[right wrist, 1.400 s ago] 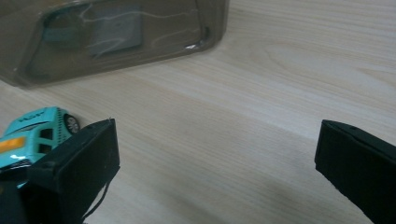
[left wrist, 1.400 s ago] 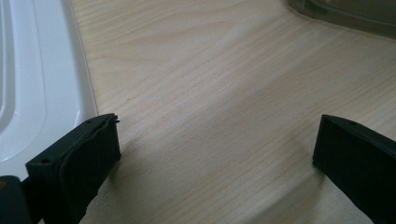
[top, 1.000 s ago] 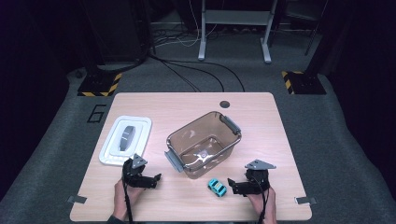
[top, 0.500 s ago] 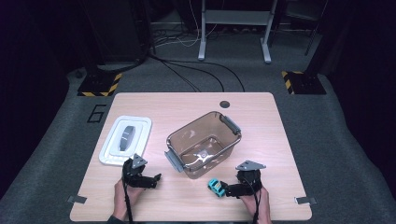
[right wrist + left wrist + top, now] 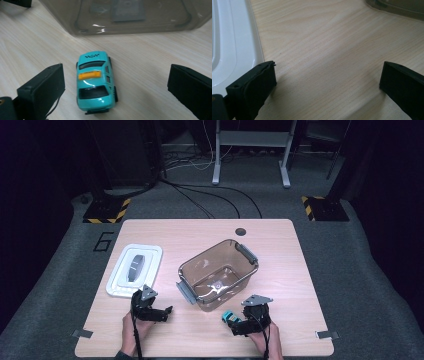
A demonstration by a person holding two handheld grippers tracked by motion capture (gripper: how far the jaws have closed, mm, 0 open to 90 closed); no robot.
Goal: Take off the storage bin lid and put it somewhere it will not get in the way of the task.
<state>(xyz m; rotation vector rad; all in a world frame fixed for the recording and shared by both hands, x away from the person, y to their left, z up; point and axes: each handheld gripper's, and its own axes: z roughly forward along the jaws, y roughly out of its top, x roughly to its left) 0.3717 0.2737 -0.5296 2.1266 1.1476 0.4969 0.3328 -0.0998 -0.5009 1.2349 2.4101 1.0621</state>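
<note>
Your right gripper [image 5: 116, 92] was spread wide around the teal toy car [image 5: 95, 82], which sat on the worktop [image 5: 280, 250] just beside the clear bin [image 5: 218, 280], nearer the left jaw. Closing off-centre could have rolled the car into the bin wall. Your left gripper [image 5: 327, 86] sat released near the white lid [image 5: 229, 45], with open room between.

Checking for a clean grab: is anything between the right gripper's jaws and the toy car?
No. In the right gripper view, the toy car sits on bare table between the open jaws, touching neither.
</note>
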